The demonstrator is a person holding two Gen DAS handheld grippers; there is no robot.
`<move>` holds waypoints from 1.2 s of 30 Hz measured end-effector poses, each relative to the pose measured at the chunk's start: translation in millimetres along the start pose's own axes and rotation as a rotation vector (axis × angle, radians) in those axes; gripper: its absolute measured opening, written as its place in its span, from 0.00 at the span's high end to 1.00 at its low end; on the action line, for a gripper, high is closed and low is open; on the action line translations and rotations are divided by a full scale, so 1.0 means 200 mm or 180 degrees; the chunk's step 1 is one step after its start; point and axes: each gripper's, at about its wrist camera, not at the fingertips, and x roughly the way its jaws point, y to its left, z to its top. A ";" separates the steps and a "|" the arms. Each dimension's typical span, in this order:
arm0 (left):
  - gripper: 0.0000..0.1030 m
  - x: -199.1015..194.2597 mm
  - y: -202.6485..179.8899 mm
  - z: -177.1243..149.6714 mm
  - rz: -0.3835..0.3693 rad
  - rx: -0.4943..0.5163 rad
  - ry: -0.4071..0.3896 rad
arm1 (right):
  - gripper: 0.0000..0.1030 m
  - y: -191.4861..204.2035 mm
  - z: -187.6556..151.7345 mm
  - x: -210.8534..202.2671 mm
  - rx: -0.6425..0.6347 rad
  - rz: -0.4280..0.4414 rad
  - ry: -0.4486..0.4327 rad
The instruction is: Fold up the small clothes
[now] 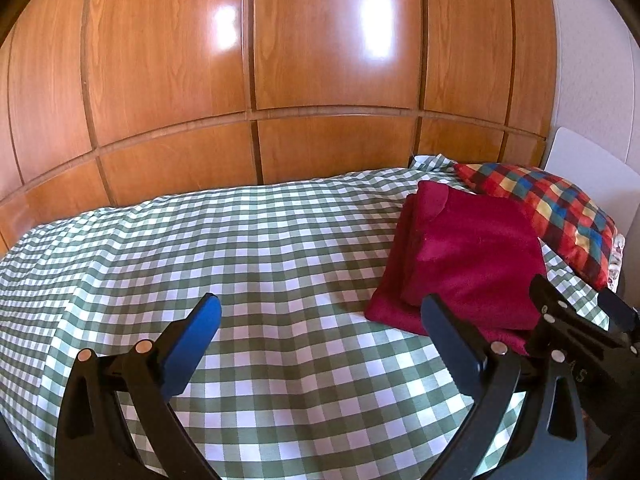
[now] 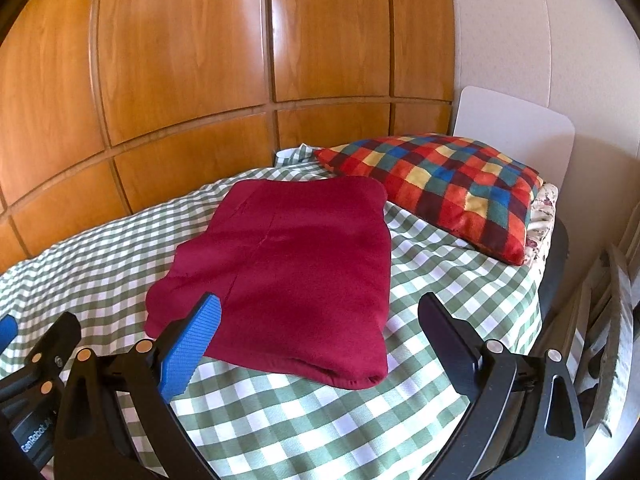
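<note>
A dark red garment (image 2: 288, 256) lies folded into a flat rectangle on the green-and-white checked bed cover (image 2: 320, 420). In the left wrist view the same red garment (image 1: 468, 264) sits to the right. My left gripper (image 1: 320, 320) is open over bare checked cover, left of the garment, with nothing between its blue-padded fingers (image 1: 196, 344). My right gripper (image 2: 318, 320) is also open, hovering at the garment's near edge; its left finger (image 2: 192, 352) overlaps the cloth in the picture, with no pinch visible. Part of the right gripper (image 1: 576, 320) shows at the right in the left wrist view.
A multicoloured checked cushion (image 2: 444, 188) lies behind the garment against a white headboard (image 2: 516, 132). Wooden wardrobe panels (image 1: 320, 80) run along the far side of the bed. The bed's right edge (image 2: 556, 264) drops to stacked items on the floor.
</note>
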 end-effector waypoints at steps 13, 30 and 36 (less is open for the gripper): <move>0.03 0.01 0.00 -0.01 -0.0021 0.0017 0.0000 | 0.05 0.00 -0.02 0.02 0.0020 0.0002 0.0043; 0.03 -0.01 0.02 0.00 -0.0031 0.0020 -0.0001 | 0.05 0.01 -0.02 0.01 0.0035 0.0041 0.0025; 0.03 -0.03 0.01 0.01 -0.0048 0.0047 -0.0026 | 0.05 0.01 -0.02 0.01 0.0032 0.0044 0.0016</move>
